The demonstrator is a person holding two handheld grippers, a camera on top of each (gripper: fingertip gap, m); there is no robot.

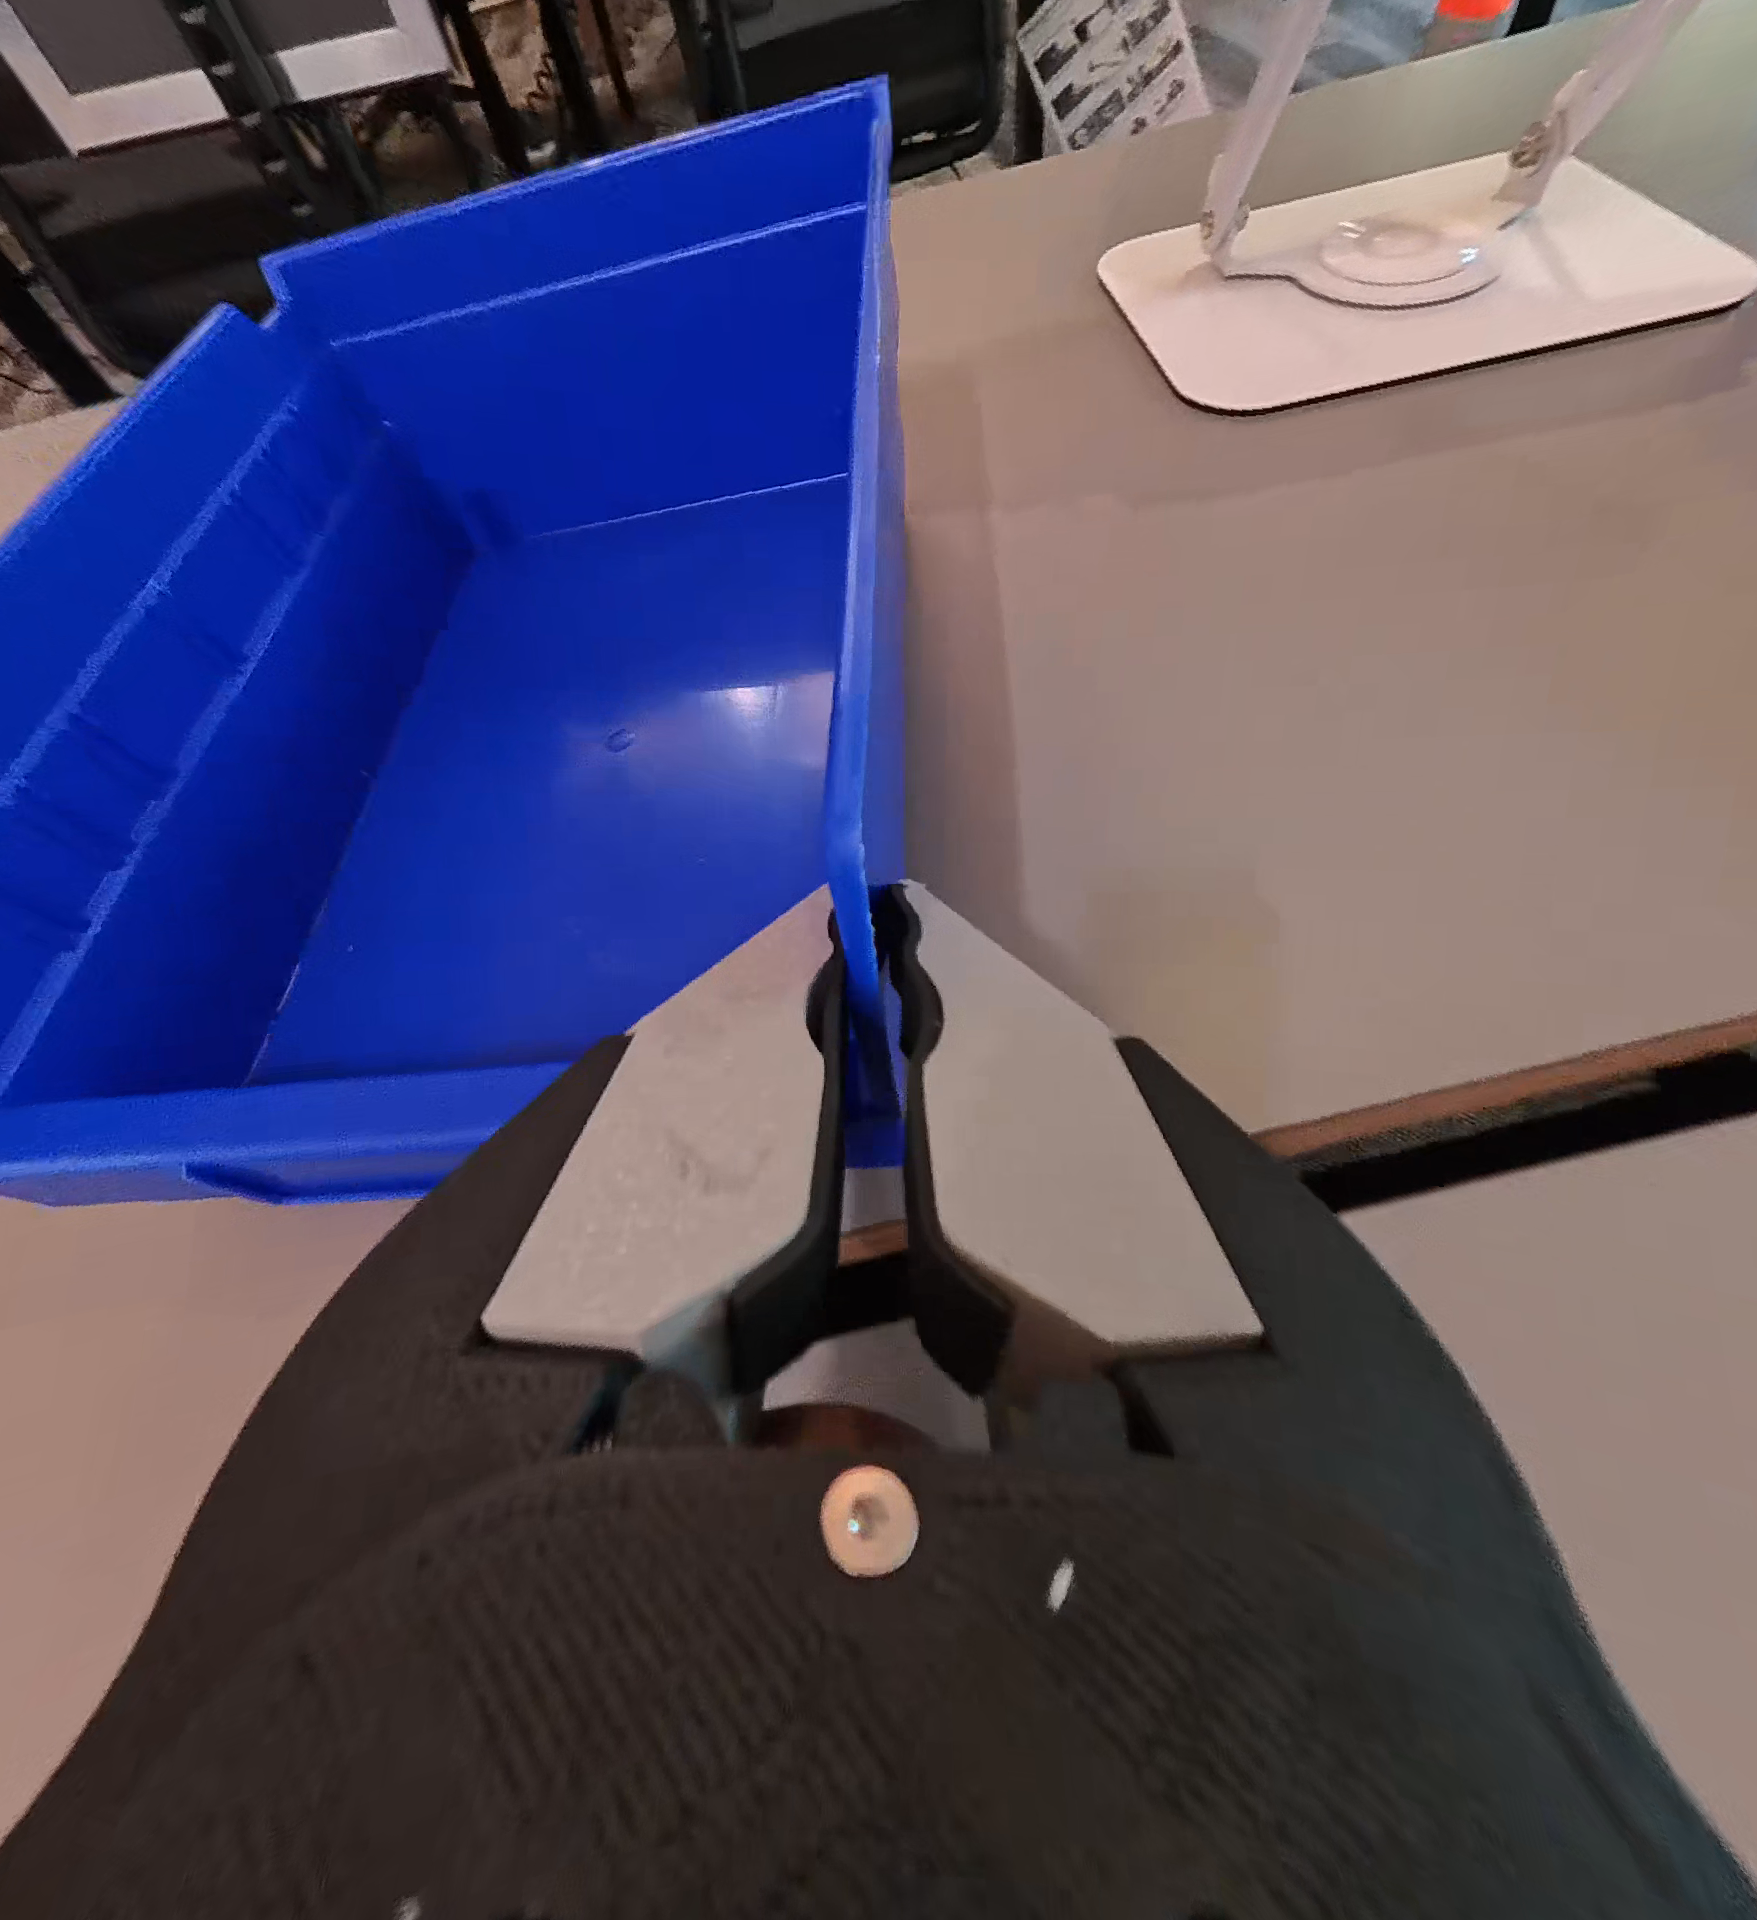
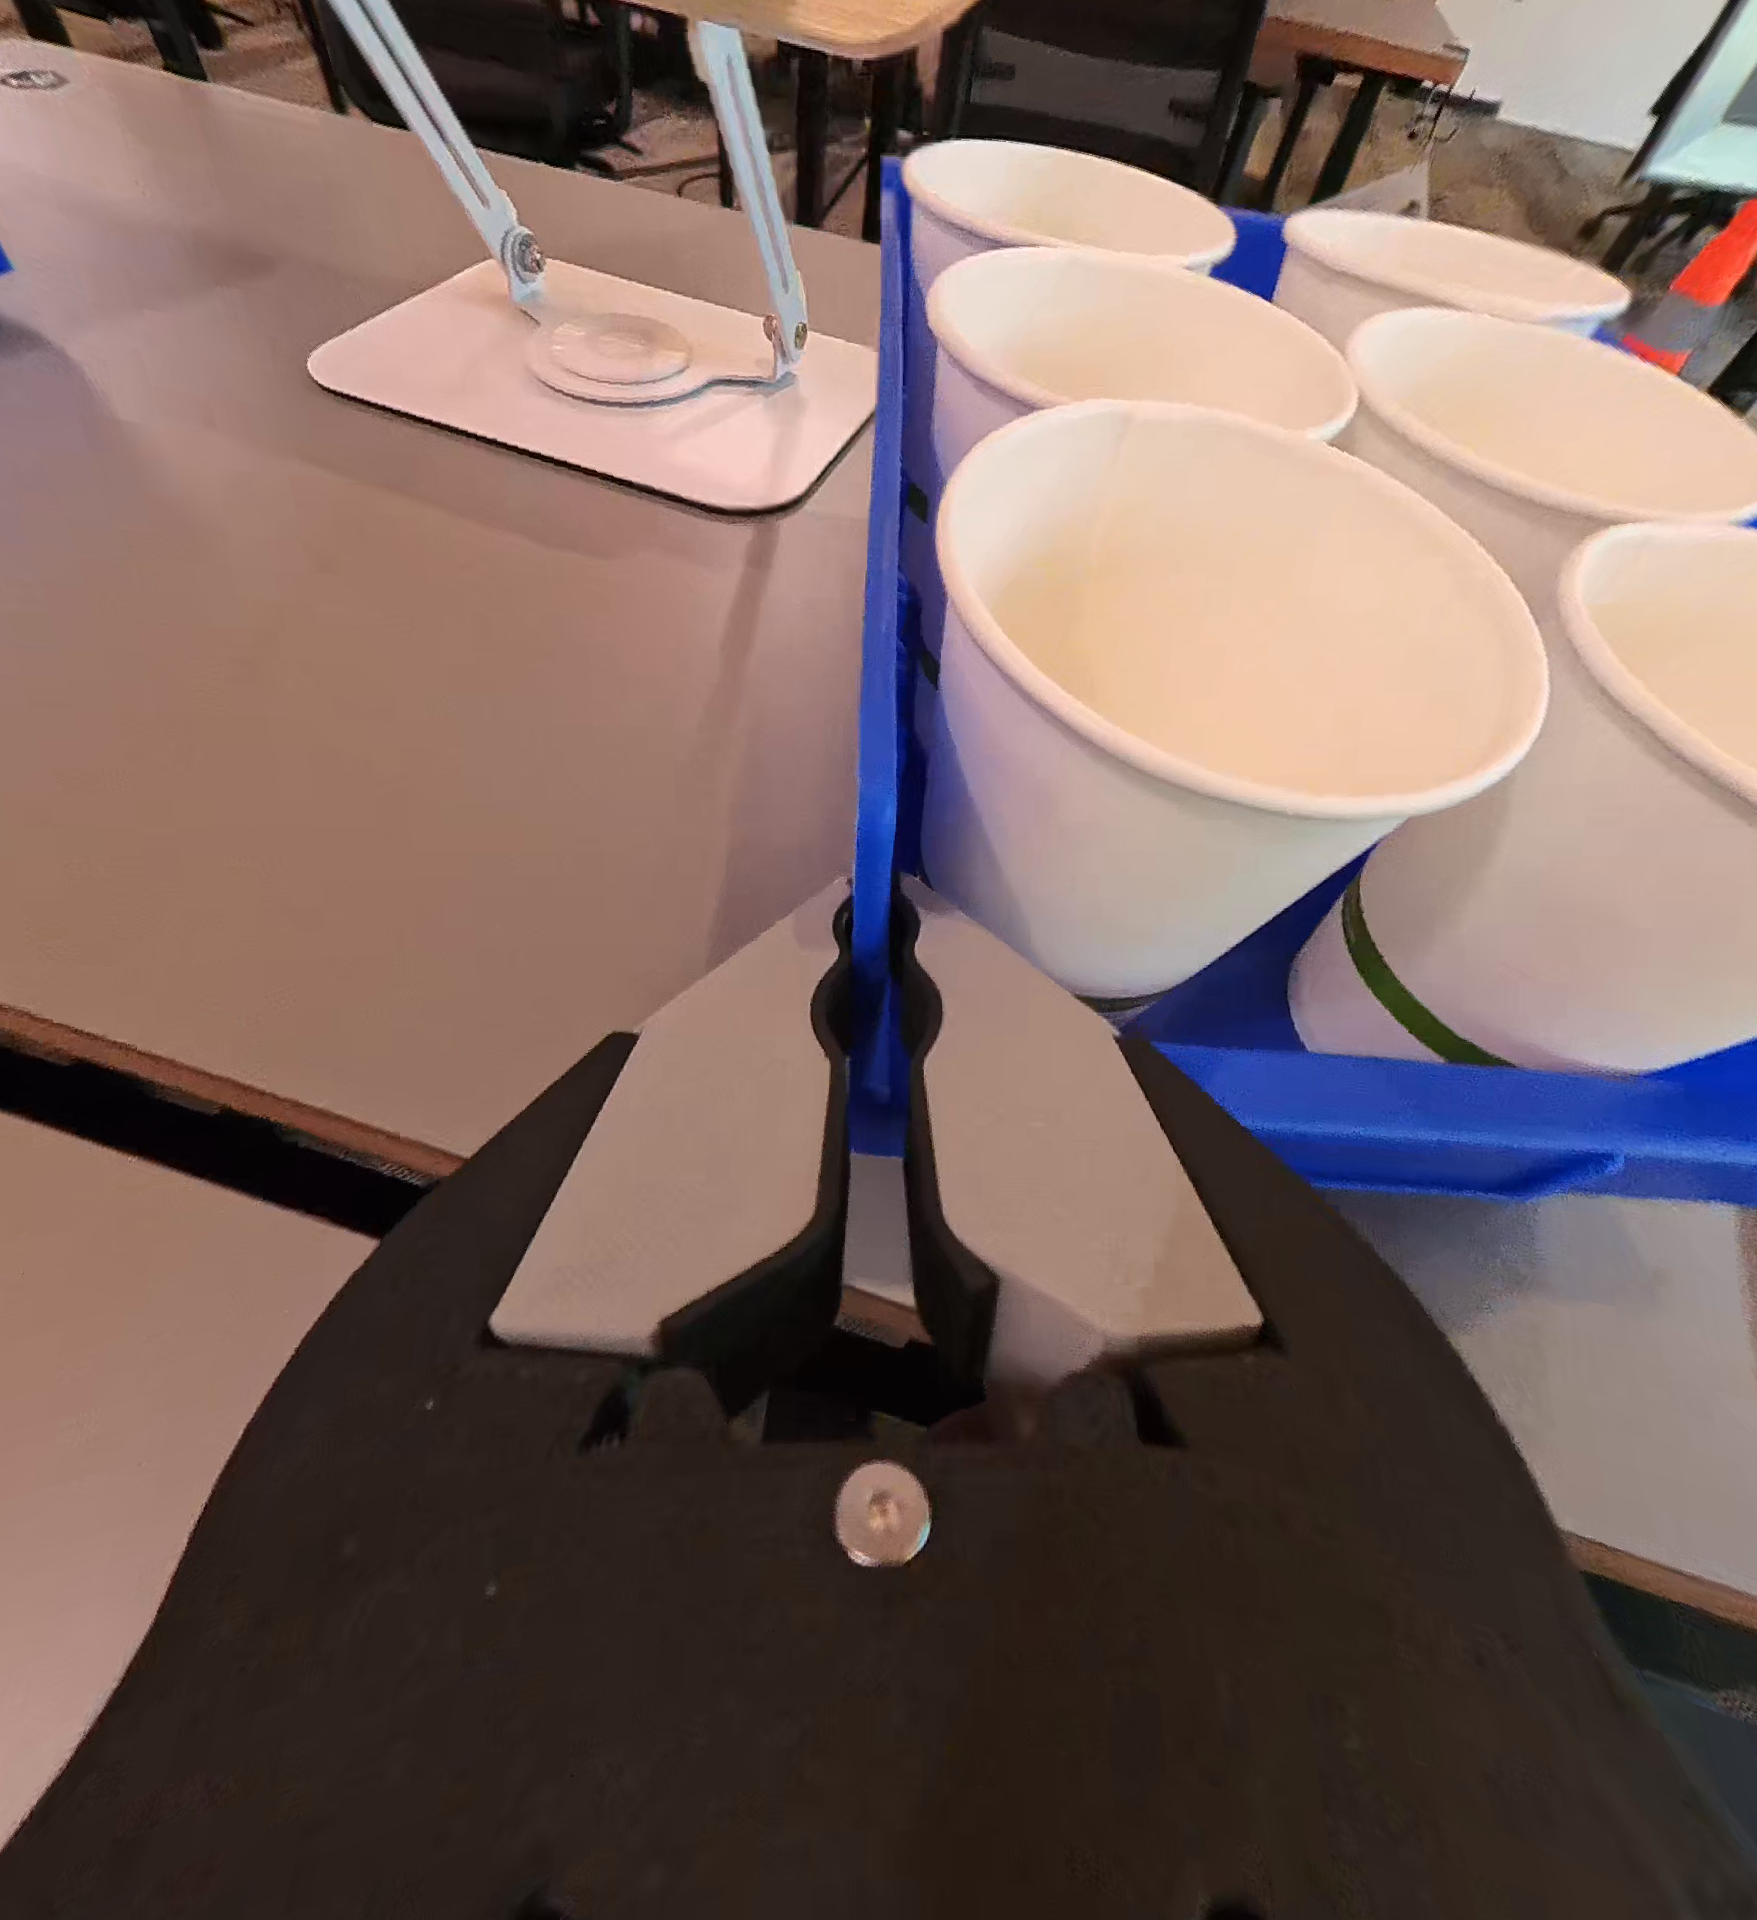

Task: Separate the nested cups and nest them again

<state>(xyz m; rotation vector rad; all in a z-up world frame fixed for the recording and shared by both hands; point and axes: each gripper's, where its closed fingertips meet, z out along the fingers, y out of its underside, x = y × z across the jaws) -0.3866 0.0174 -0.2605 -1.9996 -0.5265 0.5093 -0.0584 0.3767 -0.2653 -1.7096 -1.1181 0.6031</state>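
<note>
On the left we see an empty blue bin (image 1: pixel 562 675) standing on the grey worktop (image 1: pixel 1373 727). Our left gripper (image 1: pixel 869 935) has its jaws pressed almost together, and they pinch the thin right wall of this bin near its front corner. The wall runs straight away from the jaws, and the bin floor to the left of it is bare. To the right of the wall the worktop is open up to a white stand base (image 1: pixel 1425 301) at the far side. A dark gap between two worktop plates passes just under the gripper.

In the right wrist view, the same white stand base (image 2: pixel 593 395) lies far left, with open worktop (image 2: pixel 386 675) in front of it. Our right gripper (image 2: pixel 874 935) also has its jaws nearly closed, and they pinch the left wall of a second blue bin (image 2: pixel 1476 1122) near its front corner. Inside this bin stand the white paper cups (image 2: pixel 1238 665), six rims visible in two rows, close to each other. The nearest cup leans just beside the pinched wall and close to the jaws, so there is little room on that side.
</note>
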